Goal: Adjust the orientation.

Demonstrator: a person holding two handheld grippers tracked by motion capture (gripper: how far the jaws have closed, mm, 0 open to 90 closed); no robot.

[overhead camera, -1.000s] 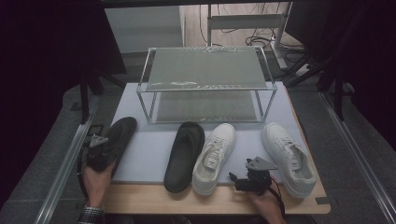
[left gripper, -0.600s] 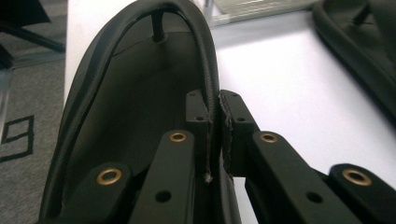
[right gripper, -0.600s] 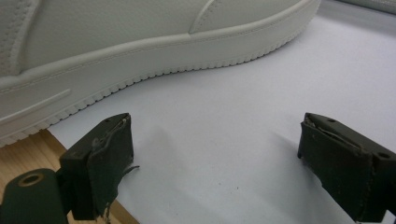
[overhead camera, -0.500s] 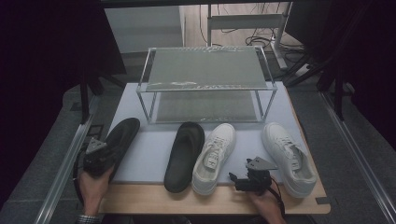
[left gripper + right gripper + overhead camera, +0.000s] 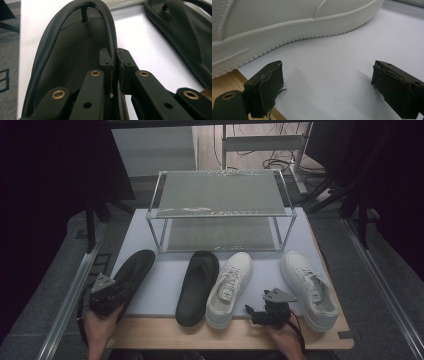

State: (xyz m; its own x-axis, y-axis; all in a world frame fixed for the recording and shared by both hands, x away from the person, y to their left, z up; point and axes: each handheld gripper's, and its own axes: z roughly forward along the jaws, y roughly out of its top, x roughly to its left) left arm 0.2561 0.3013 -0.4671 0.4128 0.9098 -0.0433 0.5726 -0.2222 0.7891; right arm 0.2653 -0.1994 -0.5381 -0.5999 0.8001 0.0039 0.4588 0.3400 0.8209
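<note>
Left gripper (image 5: 107, 295): jaws clamped on the black slipper's (image 5: 131, 272) sidewall, heel hidden beneath it. Right gripper (image 5: 262, 312): jaws apart, nothing between, beside the white sneaker (image 5: 231, 287); its hand cut off below.

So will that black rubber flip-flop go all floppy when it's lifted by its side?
Probably a little: the black rubber flip-flop looks thin and soft, pinched only at its strap by the left gripper. It likely weighs little, and the toe may droop.

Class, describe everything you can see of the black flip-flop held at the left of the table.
The black flip-flop looks like matte rubber, with a thong strap and toe post. It lies at the left edge of the white mat, toe toward the shoe rack. The left tool is shut on its strap near the heel.
</note>
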